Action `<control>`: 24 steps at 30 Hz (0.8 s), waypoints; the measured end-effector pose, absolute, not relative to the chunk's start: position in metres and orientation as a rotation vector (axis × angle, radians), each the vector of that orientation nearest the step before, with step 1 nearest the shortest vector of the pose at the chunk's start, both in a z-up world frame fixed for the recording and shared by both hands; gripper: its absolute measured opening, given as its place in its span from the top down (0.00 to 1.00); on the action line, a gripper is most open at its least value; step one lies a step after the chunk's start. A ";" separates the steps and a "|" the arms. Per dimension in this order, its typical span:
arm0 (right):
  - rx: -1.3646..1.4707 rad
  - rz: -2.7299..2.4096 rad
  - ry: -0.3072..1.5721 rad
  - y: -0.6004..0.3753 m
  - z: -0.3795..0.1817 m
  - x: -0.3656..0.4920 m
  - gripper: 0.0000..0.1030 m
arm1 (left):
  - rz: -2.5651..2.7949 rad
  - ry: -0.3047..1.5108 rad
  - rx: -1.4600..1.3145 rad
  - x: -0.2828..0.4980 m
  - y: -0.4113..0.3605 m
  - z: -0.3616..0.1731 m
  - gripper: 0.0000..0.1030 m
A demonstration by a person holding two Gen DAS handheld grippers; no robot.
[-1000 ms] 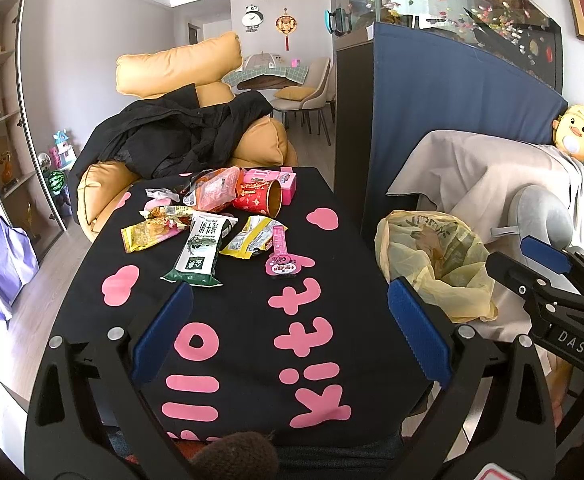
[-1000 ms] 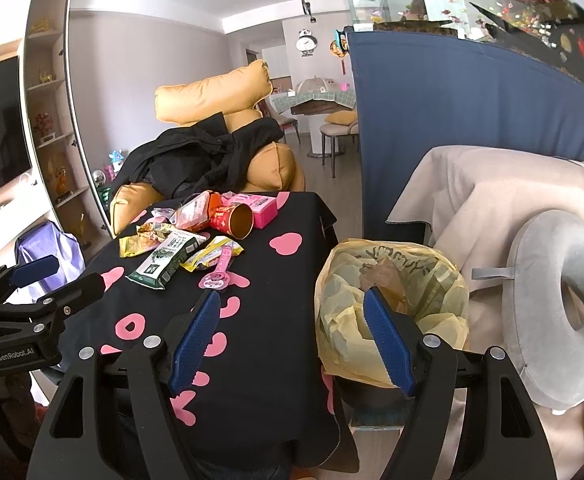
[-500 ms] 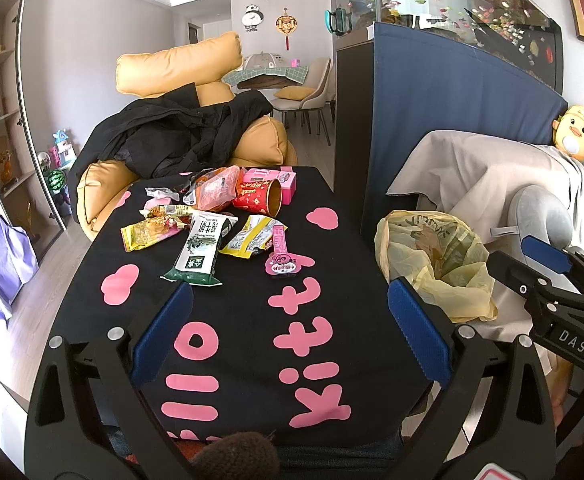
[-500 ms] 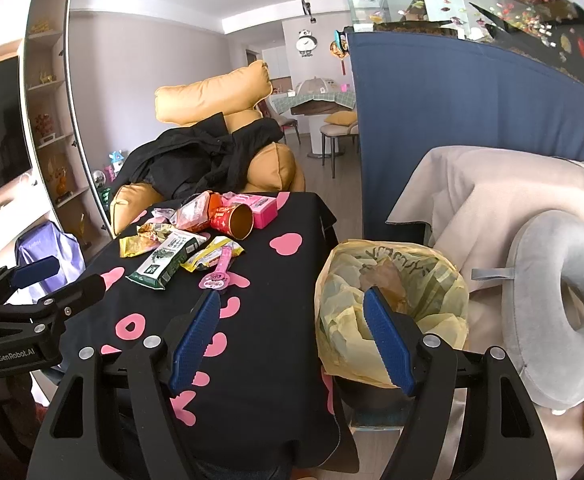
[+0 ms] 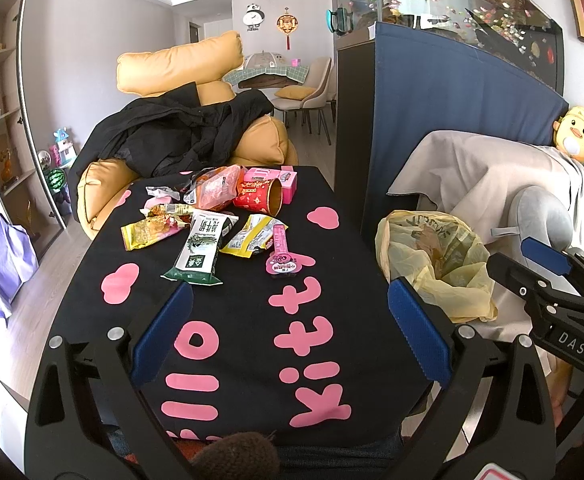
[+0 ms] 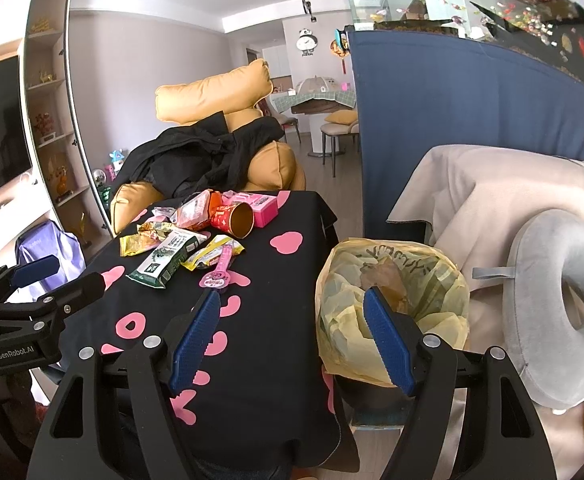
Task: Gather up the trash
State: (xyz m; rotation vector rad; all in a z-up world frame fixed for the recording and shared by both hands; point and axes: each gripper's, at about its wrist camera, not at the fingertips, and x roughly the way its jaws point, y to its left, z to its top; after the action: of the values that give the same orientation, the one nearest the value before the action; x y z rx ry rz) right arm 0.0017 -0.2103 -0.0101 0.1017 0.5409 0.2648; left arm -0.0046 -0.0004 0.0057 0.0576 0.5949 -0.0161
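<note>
Reaching for the nearest litter first looks the sound way to begin: from the left wrist view, the left tool (image 5: 289,334) hangs wide apart and empty above the near end of the surface (image 5: 247,364), touching nothing, while the green wrapper (image 5: 200,250) and pink packet (image 5: 281,254) lie well ahead in the pile. From the right wrist view, the right tool (image 6: 292,342) is likewise spread wide and holds nothing, poised between the surface edge and the yellow trash bag (image 6: 392,292) standing just beside it, mouth open to receive wrappers.
</note>
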 end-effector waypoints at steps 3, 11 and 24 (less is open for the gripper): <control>0.101 0.265 0.543 -0.210 -0.010 0.002 0.32 | -0.016 0.595 0.057 -0.005 0.000 0.006 0.09; 0.102 0.266 0.545 -0.210 -0.011 0.001 0.32 | -0.016 0.596 0.056 -0.005 0.000 0.005 0.09; 0.096 0.256 0.543 -0.209 -0.016 0.005 0.32 | -0.013 0.606 0.056 -0.004 -0.001 0.003 0.09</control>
State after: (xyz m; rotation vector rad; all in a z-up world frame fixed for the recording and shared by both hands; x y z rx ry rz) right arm 0.0049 -0.2087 -0.0156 0.0962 0.5433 0.2561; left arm -0.0045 -0.0007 0.0030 0.0562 0.6061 -0.0132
